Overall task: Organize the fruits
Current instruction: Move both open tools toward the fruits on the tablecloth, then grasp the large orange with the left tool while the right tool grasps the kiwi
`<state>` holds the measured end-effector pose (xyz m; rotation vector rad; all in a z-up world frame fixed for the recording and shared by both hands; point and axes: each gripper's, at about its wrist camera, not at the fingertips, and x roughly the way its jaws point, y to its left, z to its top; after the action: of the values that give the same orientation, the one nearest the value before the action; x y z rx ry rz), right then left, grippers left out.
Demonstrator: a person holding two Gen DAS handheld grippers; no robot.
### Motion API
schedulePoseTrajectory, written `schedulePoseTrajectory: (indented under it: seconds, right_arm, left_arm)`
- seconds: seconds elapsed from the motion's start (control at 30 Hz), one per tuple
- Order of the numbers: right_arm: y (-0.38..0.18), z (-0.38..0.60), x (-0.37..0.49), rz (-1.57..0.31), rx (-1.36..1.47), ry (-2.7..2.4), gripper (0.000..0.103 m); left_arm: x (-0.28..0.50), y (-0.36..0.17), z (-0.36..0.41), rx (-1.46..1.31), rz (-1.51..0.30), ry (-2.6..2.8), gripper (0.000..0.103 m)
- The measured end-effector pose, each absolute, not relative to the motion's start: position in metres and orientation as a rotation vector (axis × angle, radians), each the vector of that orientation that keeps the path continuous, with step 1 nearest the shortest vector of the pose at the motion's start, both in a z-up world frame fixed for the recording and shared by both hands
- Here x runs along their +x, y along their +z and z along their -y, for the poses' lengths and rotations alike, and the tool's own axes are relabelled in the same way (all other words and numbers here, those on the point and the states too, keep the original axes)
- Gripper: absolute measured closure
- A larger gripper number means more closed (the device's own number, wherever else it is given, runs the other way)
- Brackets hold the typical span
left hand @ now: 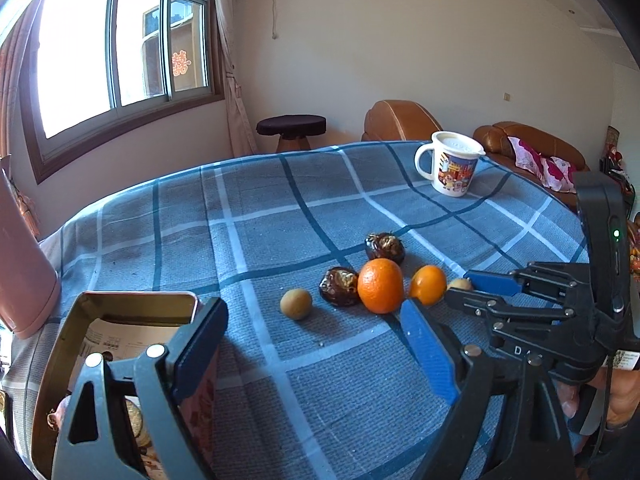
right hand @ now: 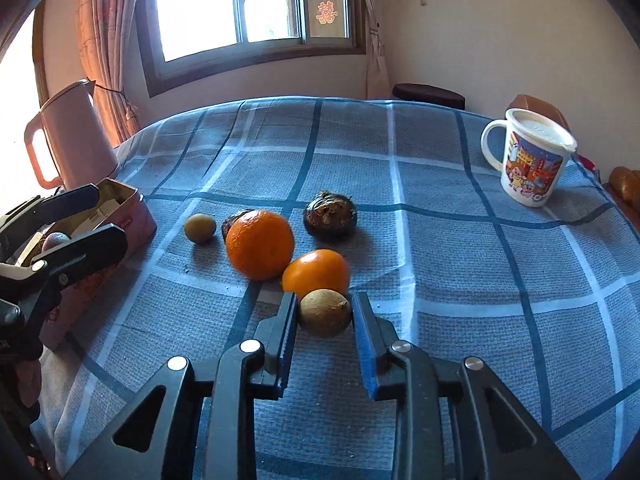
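Observation:
My right gripper (right hand: pixel 325 314) is shut on a small round brown fruit (right hand: pixel 325 312) that rests on the blue checked tablecloth (right hand: pixel 440 280). Just beyond it lie a small orange (right hand: pixel 316 270), a big orange (right hand: pixel 260 244), two dark wrinkled fruits (left hand: pixel 339 286) (left hand: pixel 385 247) and another small brown fruit (left hand: pixel 296 303). My left gripper (left hand: pixel 316 344) stands open with nothing between its pads. Its left finger (left hand: pixel 200 340) is over the rim of an open tin box (left hand: pixel 120 308) that holds papers and a few items.
A lidded cartoon mug (right hand: pixel 528 160) stands at the far right of the table. A pink kettle (right hand: pixel 76 136) stands at the left behind the tin. Beyond the table are a brown sofa (left hand: pixel 520 140), a dark stool (left hand: pixel 291 126) and a window.

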<state>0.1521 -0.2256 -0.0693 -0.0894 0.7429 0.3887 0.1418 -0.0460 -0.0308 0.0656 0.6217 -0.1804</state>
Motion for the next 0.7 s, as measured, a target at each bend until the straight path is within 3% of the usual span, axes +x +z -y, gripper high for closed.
schedulePoseTrajectory:
  seconds: [0.23,0.3,0.37,0.47,0.6,0.7]
  right_arm:
    - [-0.059,0.239,0.163,-0.687,-0.093,0.291,0.074]
    - [-0.061,0.243,0.166,-0.687,-0.080,0.277,0.074]
    - [-0.062,0.247,0.168,-0.691,-0.063,0.273,0.074]
    - [-0.062,0.248,0.167,-0.681,-0.068,0.267,0.074]
    - [-0.063,0.244,0.166,-0.683,-0.081,0.276,0.074]
    - [-0.062,0.243,0.166,-0.681,-0.085,0.284,0.074]
  left_arm:
    - [0.173,-0.042,0.079,0.070,-0.684,-0.225,0.022]
    - [0.182,-0.046,0.087,0.080,-0.701,-0.231,0.026]
    - [0.190,-0.052,0.093,0.086,-0.724,-0.237,0.040]
    - [0.200,-0.059,0.098,0.086,-0.750,-0.237,0.047]
    - [0.204,-0.066,0.103,0.099,-0.771,-0.255,0.049]
    - [0.203,-0.069,0.104,0.098,-0.777,-0.276,0.062]
